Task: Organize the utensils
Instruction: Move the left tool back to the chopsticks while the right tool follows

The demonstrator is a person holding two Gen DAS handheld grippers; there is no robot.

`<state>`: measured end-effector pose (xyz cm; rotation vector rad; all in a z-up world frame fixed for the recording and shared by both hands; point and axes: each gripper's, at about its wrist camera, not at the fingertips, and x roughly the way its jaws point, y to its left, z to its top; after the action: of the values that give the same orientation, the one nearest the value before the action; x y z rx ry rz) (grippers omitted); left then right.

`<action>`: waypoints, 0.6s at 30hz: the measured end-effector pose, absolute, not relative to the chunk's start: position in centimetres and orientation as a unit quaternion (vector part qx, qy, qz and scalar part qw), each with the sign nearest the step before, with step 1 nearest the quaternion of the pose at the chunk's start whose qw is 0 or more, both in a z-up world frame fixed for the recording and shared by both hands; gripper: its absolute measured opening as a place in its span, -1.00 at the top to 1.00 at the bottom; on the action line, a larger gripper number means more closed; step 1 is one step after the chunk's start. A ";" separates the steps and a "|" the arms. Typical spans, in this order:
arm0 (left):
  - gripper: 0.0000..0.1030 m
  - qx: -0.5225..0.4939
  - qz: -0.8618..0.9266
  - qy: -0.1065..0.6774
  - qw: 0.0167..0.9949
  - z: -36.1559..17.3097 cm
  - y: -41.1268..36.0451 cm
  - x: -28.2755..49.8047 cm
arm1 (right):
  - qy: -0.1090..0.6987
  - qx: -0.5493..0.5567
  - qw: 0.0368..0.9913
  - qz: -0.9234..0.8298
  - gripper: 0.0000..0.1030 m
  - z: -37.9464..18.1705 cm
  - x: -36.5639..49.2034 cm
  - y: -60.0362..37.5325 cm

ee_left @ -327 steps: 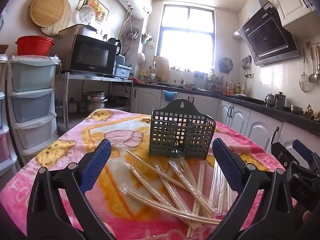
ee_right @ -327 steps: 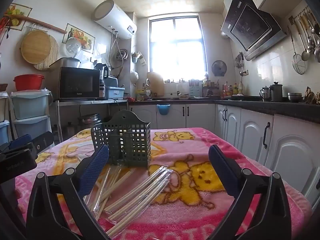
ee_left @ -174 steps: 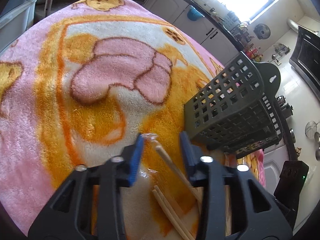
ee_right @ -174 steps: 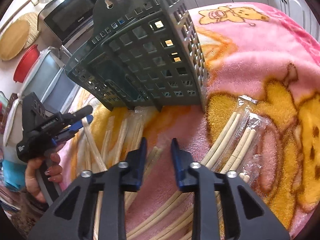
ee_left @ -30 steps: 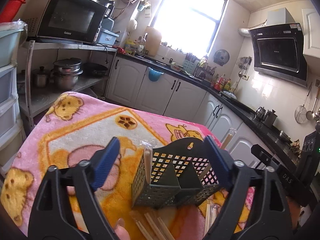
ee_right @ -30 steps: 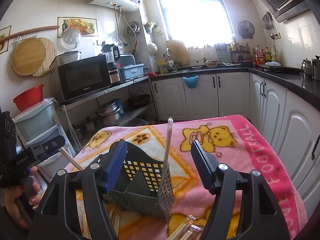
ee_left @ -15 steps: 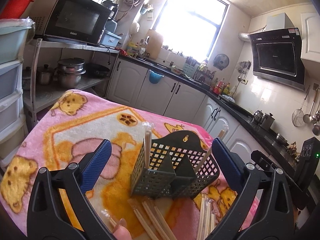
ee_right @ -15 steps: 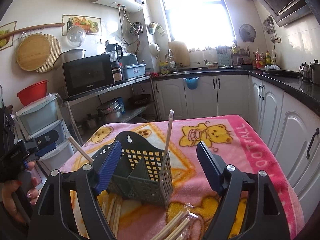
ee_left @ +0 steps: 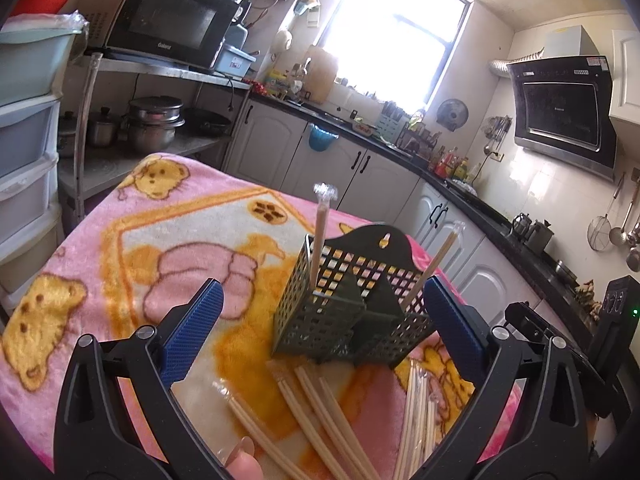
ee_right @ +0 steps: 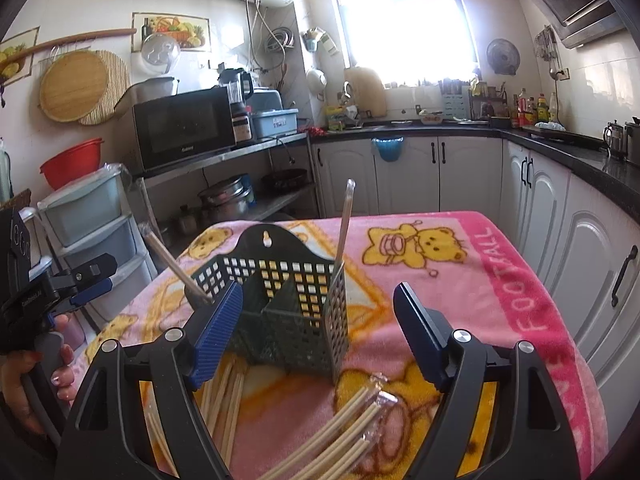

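A dark green perforated utensil basket (ee_left: pixel 352 312) stands upright on the pink blanket; it also shows in the right wrist view (ee_right: pixel 280 308). Two wrapped chopstick pairs stand in it, one at the left (ee_left: pixel 320 236) and one leaning at the right (ee_left: pixel 436 264); in the right wrist view they are one upright (ee_right: pixel 344 224) and one leaning left (ee_right: pixel 172 264). Several wrapped chopsticks (ee_left: pixel 316 412) lie loose in front of the basket, also in the right wrist view (ee_right: pixel 348 432). My left gripper (ee_left: pixel 320 336) is open and empty. My right gripper (ee_right: pixel 316 332) is open and empty.
The pink cartoon blanket (ee_left: pixel 132 248) covers the table. White cabinets (ee_right: pixel 560 216) run along the right and back. A shelf with a microwave (ee_right: pixel 184 132) and plastic drawers (ee_right: pixel 88 216) stands at the left. The left gripper also shows in the right wrist view (ee_right: pixel 80 284).
Both grippers have pulled back and up a little from the basket. The two chopstick pairs stay standing in it.
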<state>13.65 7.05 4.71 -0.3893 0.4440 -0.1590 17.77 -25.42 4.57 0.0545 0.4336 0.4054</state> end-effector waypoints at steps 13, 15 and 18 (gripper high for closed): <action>-0.79 -0.208 -0.055 0.262 0.941 1.3 9.0 11.7 | 0.251 0.013 0.943 0.219 -0.46 2.3 16.6 -24.5; -0.79 -0.209 -0.052 0.271 0.938 0.7 9.2 11.3 | 0.255 0.010 0.941 0.222 -0.46 2.1 16.4 -24.3; -0.79 -0.213 -0.046 0.282 0.934 -0.1 9.6 10.8 | 0.261 0.008 0.938 0.228 -0.46 1.7 16.3 -24.2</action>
<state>10.78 9.56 -0.14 -0.4356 0.5767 -0.0931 16.30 -24.22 1.74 0.0174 0.5332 0.4655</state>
